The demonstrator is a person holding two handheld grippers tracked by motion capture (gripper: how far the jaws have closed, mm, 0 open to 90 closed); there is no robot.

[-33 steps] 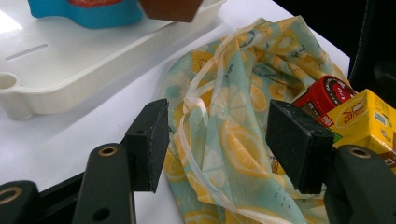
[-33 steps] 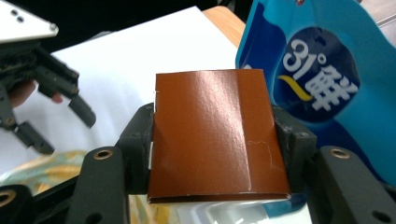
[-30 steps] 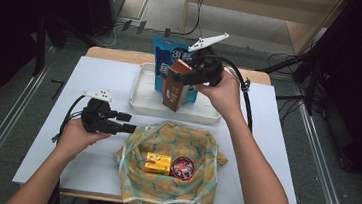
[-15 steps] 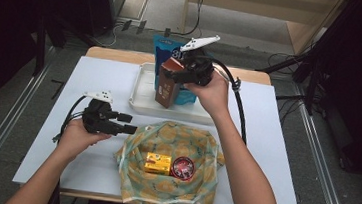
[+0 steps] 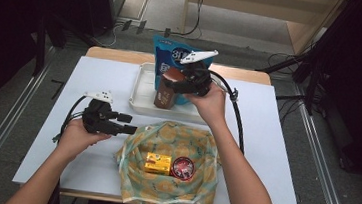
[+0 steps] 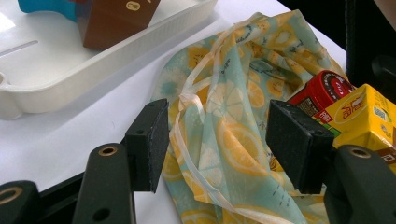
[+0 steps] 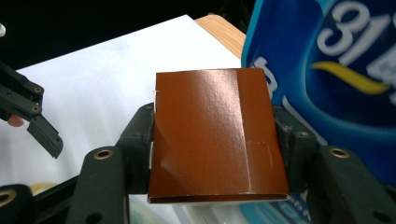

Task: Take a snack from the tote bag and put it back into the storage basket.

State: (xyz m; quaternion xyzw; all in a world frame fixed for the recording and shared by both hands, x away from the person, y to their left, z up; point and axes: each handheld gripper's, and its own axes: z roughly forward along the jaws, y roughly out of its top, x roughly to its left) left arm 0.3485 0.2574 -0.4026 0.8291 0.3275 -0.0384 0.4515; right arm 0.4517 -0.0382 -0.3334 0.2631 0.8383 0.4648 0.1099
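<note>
Brown carton [image 7: 217,135] sits clamped upright in the right gripper [image 5: 173,87] over the white tray [image 5: 143,86], blue pouch [image 7: 336,74] just beside; it wants a level, square set-down; left gripper [image 6: 219,144] gapes wide

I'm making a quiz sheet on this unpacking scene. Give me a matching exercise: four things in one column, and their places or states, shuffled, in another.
Things:
1. brown carton
2. blue pouch
3. yellow box
4. left gripper

Places or states:
A. lying in the lemon-print bag
B. open, jaws either side of a fold of bag cloth
C. clamped in the right gripper
D. standing at the white tray's far side

Pairs: 1-C, 2-D, 3-A, 4-B
</note>
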